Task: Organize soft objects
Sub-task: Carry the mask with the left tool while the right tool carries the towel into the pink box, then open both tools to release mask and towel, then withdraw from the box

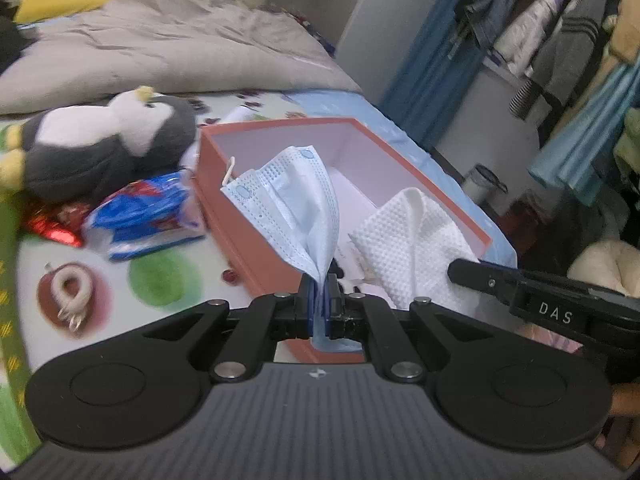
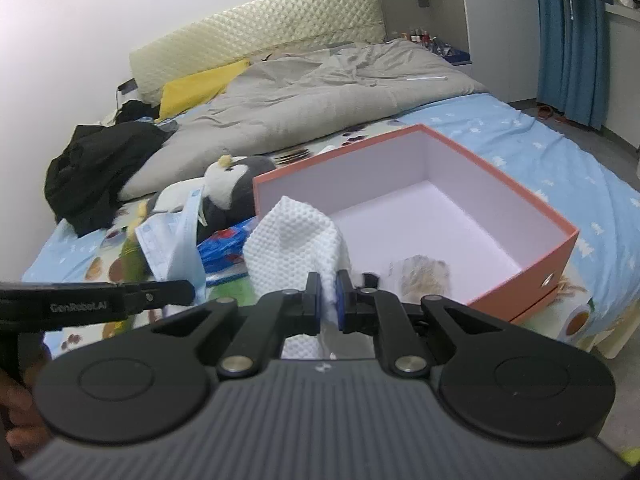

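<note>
A person stands at a bed holding a gripper in each hand, both raised in front of an open orange box (image 2: 520, 280) that sits on the blue sheet (image 2: 560, 152).

The left gripper (image 1: 319, 284) is clamped on a pale blue face mask (image 1: 296, 200); the mask stands up from the closed jaws and hangs in front of the box's near wall. The right gripper (image 2: 329, 298) is clamped on a white waffle-textured cloth (image 2: 296, 240), which bunches up above its jaws, just over the box's near edge. The two grippers are side by side, close together, each one's finger showing in the other's view.

The box has a pale lining and is nearly empty; a blurred, brownish shape lies in its near corner, too unclear to name.

Left of the box on the bed lie a plush penguin (image 1: 108, 140), a blue and white packet (image 1: 148, 216) and a white hair tie (image 1: 72, 288). Further back are a grey duvet (image 2: 320, 92), a black garment (image 2: 96, 168) and a yellow pillow (image 2: 200, 88).
</note>
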Motion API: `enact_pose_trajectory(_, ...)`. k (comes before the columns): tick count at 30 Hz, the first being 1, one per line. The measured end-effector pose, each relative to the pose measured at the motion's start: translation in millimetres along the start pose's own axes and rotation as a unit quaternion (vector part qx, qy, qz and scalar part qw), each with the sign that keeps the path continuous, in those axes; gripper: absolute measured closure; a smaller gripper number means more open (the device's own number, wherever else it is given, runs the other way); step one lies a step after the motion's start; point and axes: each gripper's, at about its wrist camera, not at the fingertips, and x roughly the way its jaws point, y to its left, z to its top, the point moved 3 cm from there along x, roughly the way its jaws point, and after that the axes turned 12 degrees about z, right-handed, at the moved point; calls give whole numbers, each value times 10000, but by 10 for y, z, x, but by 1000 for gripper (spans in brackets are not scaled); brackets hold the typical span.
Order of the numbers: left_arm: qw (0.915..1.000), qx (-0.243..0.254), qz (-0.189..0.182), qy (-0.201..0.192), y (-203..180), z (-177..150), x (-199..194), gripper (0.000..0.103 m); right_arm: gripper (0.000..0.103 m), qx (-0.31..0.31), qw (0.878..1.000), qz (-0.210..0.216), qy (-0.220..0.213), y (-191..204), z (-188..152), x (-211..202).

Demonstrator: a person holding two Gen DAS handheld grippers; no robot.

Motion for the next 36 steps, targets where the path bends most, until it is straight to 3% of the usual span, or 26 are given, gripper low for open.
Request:
enact_pose_trajectory(6, 9994, 220, -141, 221, -215, 386, 389, 97, 92, -38, 9996, -210, 211, -294, 258, 234)
enact_pose_trajectory(12, 9971, 427, -143, 620, -450, 763, 867, 97, 91, -22, 9966, -363, 742, -569, 484, 671)
enact_pose_trajectory(21, 9894, 259, 3, 1426, -469, 1051, 1647, 97, 91, 430, 9898, -540, 1243, -986, 646, 1093)
enact_pose_trajectory(27, 9868, 344, 174, 1571, -485, 1111, 1846, 96, 90, 486, 9865, -630, 1428, -1176, 703, 1243)
enact_pose_trajectory(29, 9846, 388, 246, 1689, -498, 1076, 1879, 87, 89, 549, 9863, -624, 1427, -1239, 700, 1254)
enact_pose_trajectory(31, 9848, 362, 176, 1691, -495, 1048, 1905, 59, 84, 606, 9857, -579, 1465, -1275, 681, 1254)
enact_pose_trajectory(34, 9870, 461, 234, 1524, -499, 1024, 1890, 53, 59, 538, 9852, -636, 1496, -1289, 667, 1238)
enact_pose_trajectory(36, 9881, 466, 279, 1441, -484, 1019, 1860, 53, 58, 517, 9867, -607, 1414, -1286, 664, 1192)
